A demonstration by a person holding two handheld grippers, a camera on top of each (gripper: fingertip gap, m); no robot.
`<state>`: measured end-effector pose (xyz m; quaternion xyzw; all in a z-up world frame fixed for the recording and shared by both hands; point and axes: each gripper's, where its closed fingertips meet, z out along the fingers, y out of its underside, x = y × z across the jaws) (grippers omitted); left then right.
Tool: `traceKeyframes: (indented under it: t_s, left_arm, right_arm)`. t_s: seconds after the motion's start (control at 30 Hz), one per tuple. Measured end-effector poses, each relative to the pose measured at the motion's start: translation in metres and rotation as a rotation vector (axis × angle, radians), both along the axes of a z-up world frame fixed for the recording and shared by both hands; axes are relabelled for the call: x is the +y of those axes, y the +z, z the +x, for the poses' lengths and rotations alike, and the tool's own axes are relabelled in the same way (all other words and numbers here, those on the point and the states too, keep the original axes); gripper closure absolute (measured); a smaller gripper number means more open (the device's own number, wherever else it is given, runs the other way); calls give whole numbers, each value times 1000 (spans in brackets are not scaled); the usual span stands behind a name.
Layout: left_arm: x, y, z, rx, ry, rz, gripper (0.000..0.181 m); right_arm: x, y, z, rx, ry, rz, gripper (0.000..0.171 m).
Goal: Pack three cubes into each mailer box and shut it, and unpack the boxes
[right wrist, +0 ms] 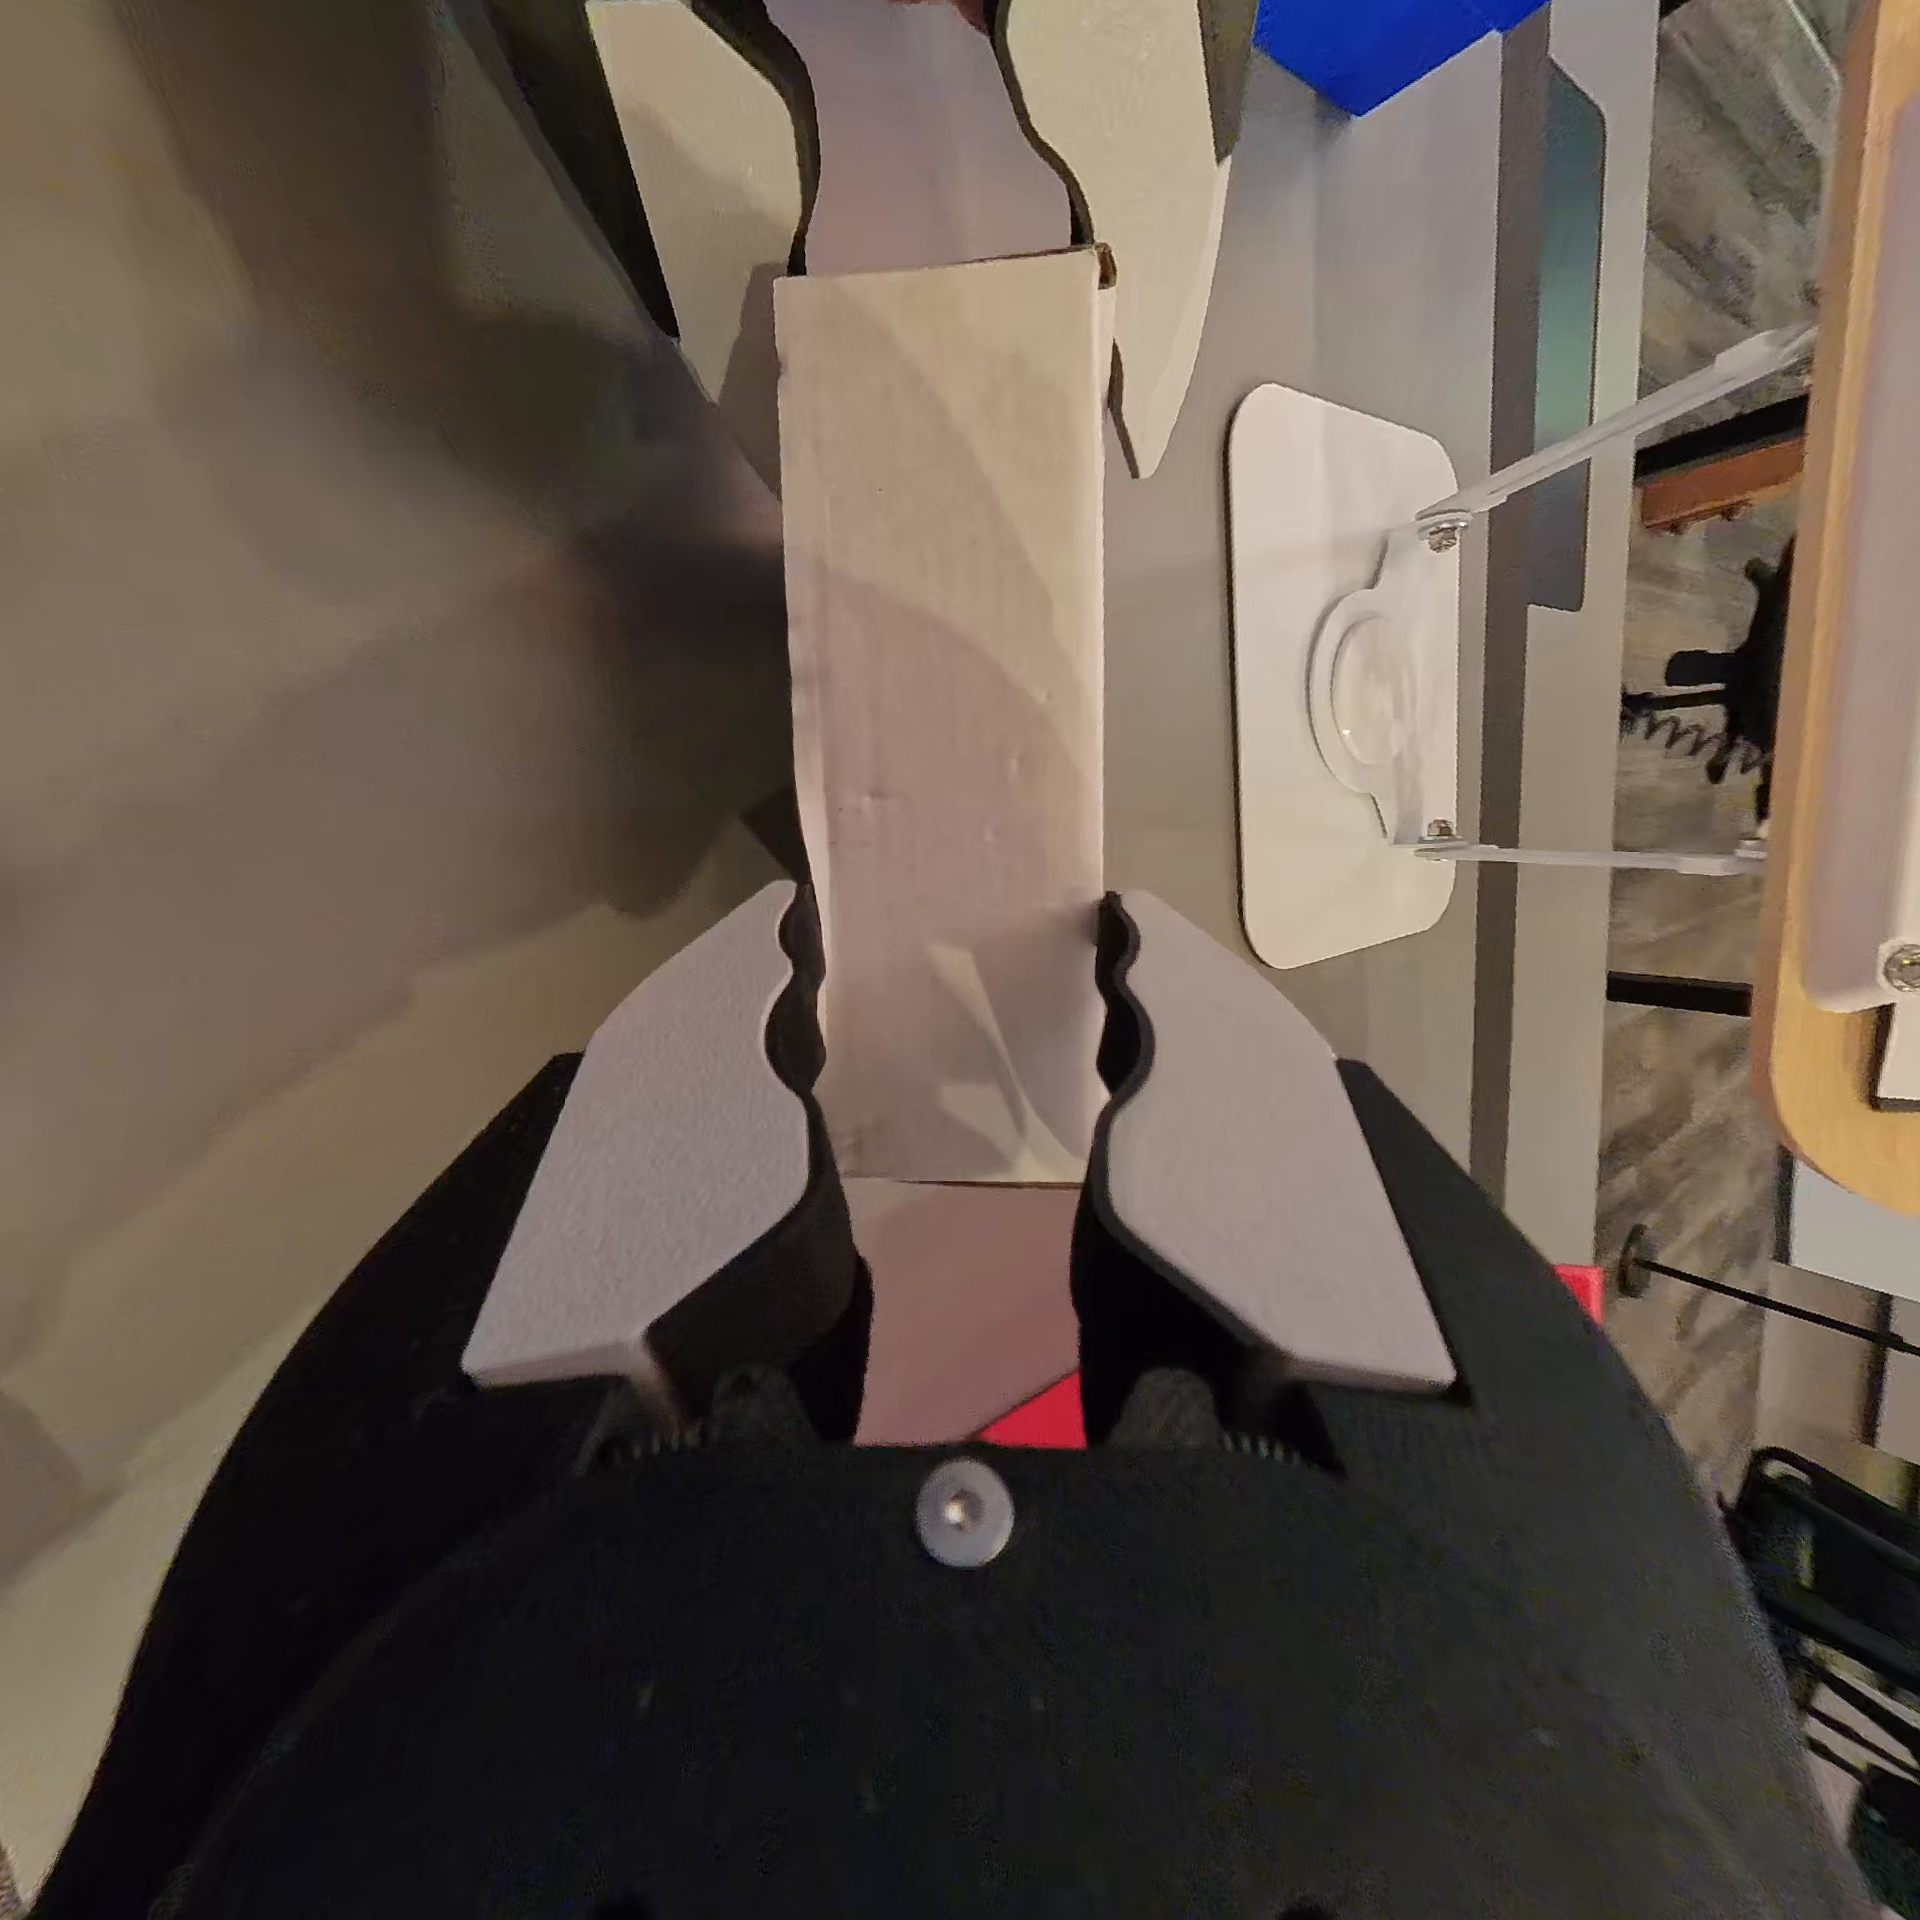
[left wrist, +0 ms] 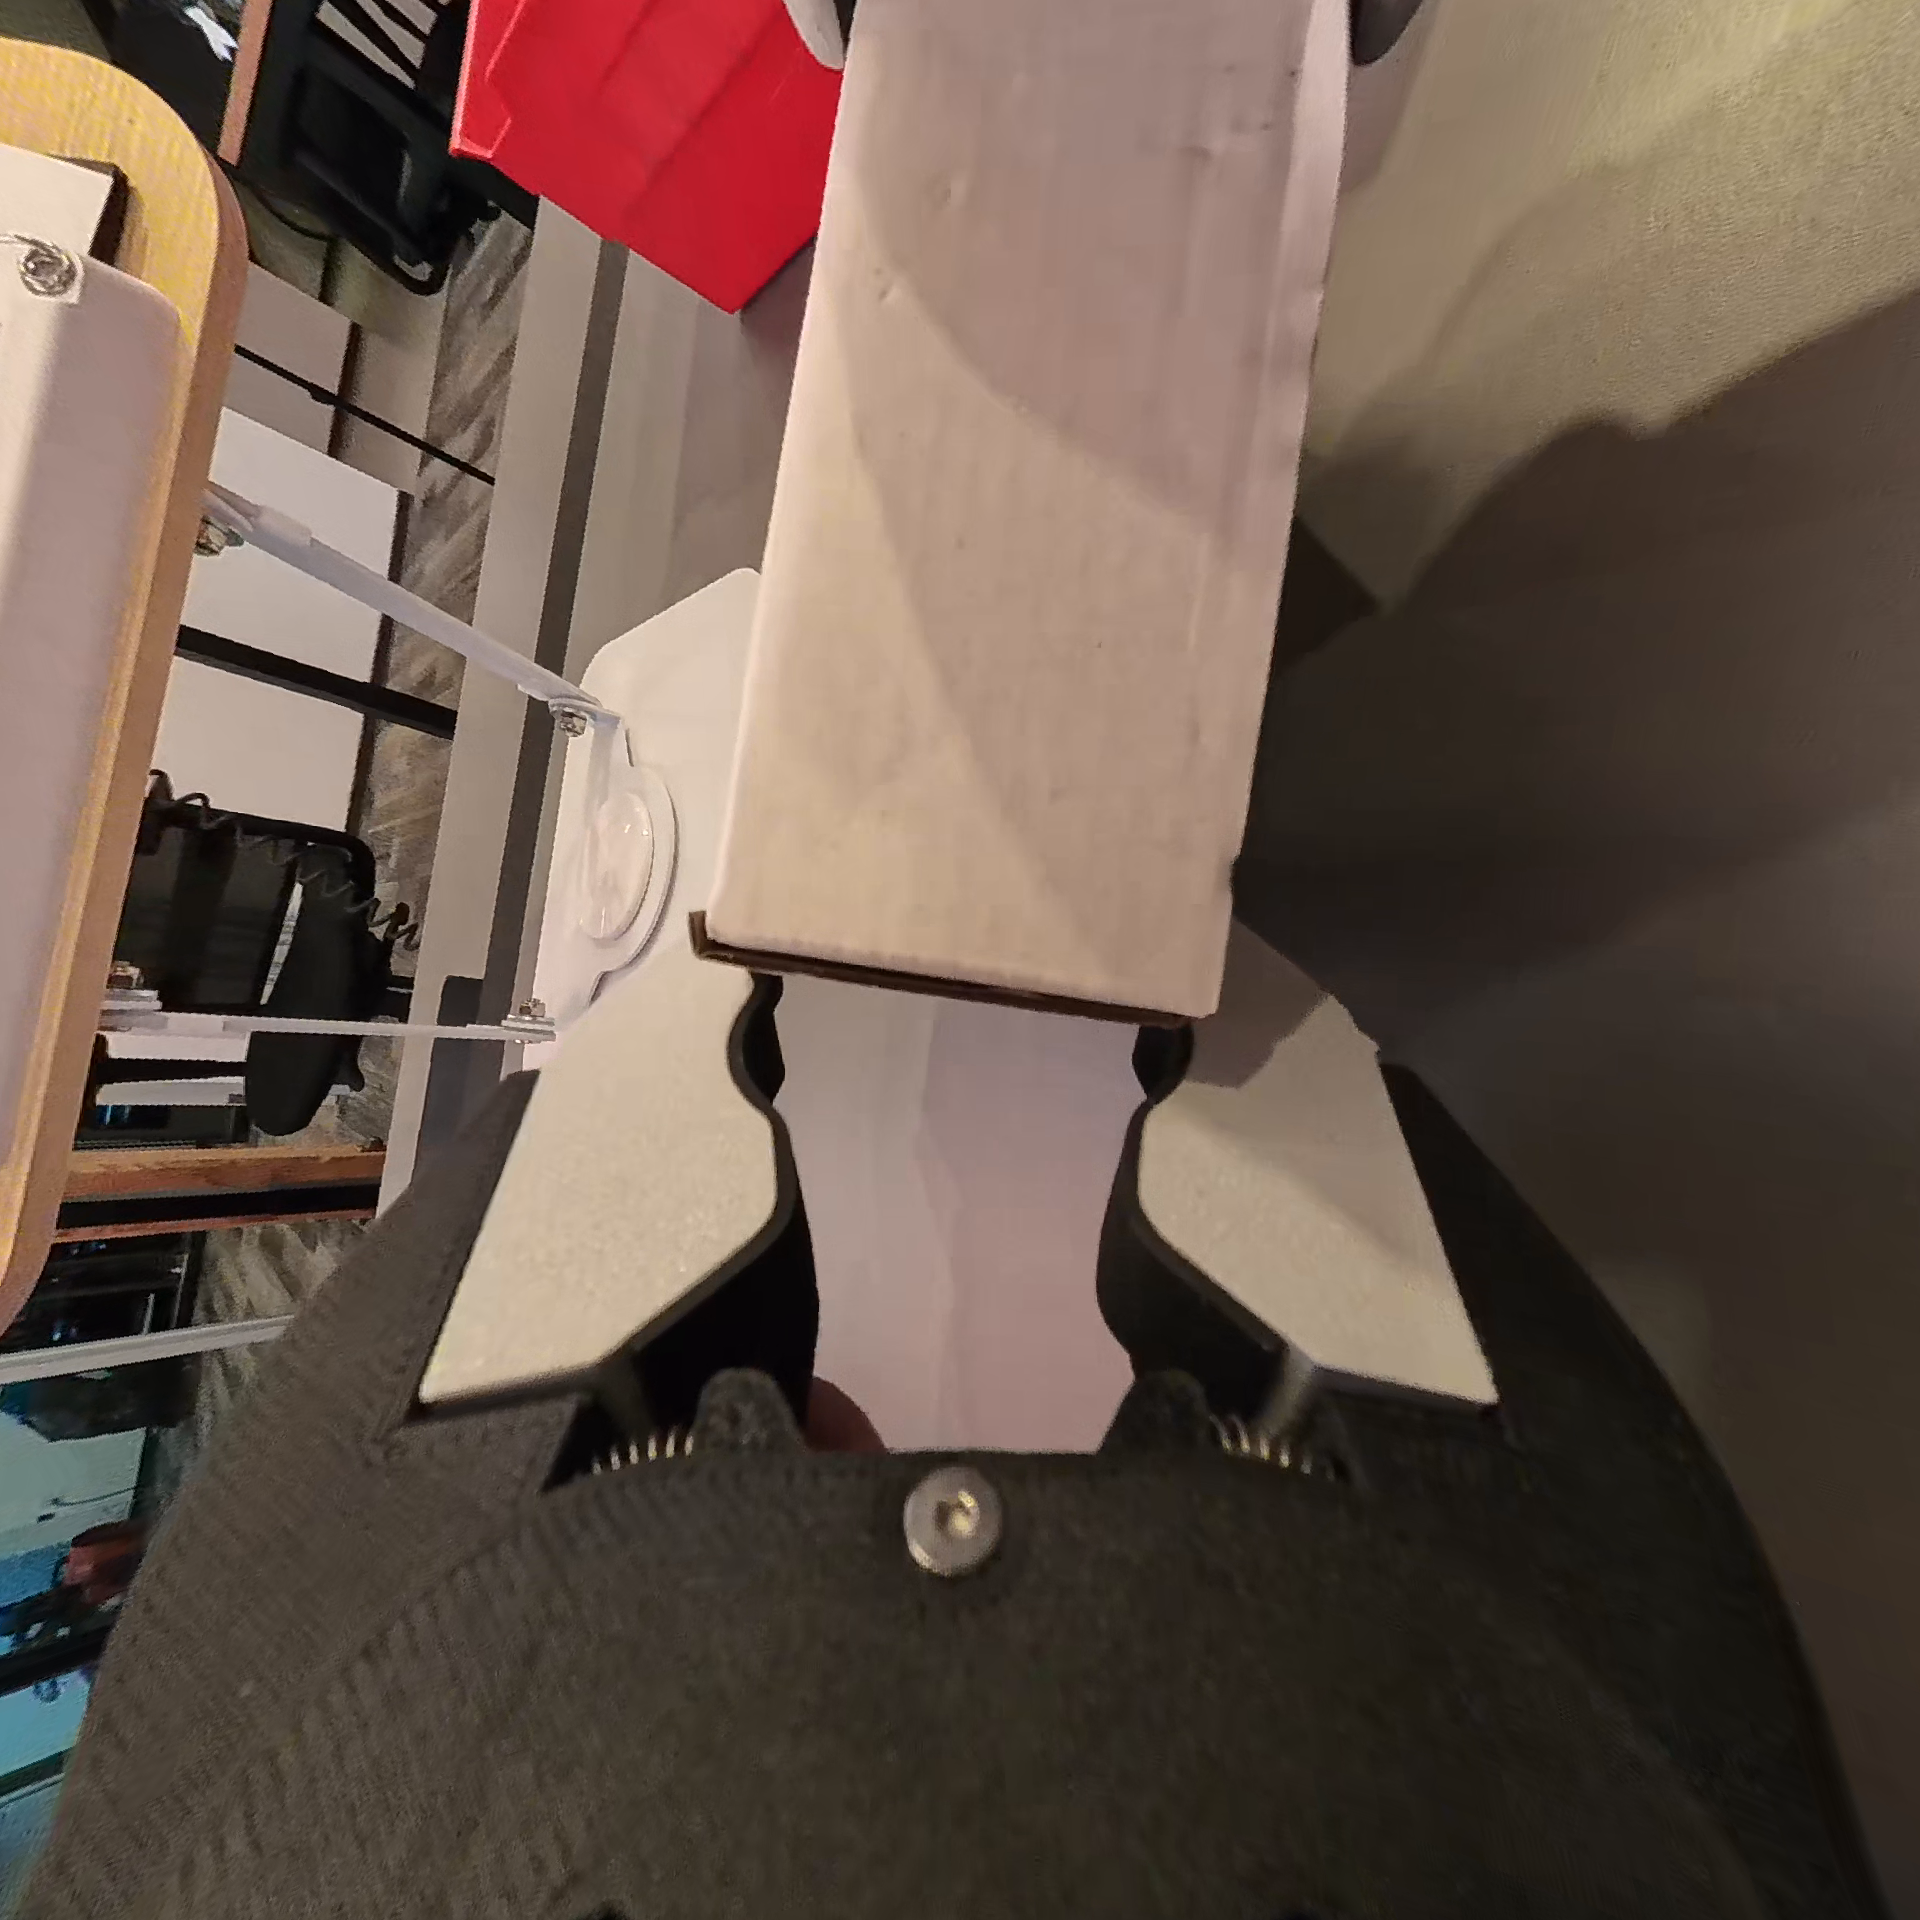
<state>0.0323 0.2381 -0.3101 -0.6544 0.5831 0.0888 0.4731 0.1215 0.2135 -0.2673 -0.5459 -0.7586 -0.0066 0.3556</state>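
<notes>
A white mailer box (left wrist: 1018, 520) is shut and held off the grey table between my two grippers, one at each end. In the left wrist view my left gripper (left wrist: 956, 1039) pinches the very end of the box with its fingertips (left wrist: 753, 1039). In the right wrist view my right gripper (right wrist: 956, 935) is shut on the near end of the box (right wrist: 935, 644), which sits deep between the fingers (right wrist: 686, 1122). The left gripper (right wrist: 914, 135) shows at the box's far end there. No cubes are in view.
A red bin (left wrist: 644, 135) stands beyond the box in the left wrist view and a blue bin (right wrist: 1371, 52) in the right wrist view. A white pad with a clear acrylic bracket (right wrist: 1340, 675) lies on the grey table (right wrist: 1174, 312) beside the box. A wooden board (right wrist: 1829, 727) hangs past the table edge. The grippers' ends are close to 11 cm from one another.
</notes>
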Motion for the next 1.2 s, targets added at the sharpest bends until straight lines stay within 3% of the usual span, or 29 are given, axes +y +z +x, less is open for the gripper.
traceKeyframes:
  t_s: [0.7, 0.97, 1.2]
  left_arm:
    - [-2, -1, 0, 24, -15, 37, 114]
    - [-2, -2, -1, 38, -20, 35, 114]
    - [-3, -2, -1, 46, -25, 22, 114]
  right_arm:
    - [-6, 0, 0, -27, 17, -112, 122]
    - [-8, -7, -1, -69, -21, -55, 113]
    - [-7, -8, -10, -79, -48, 92, 117]
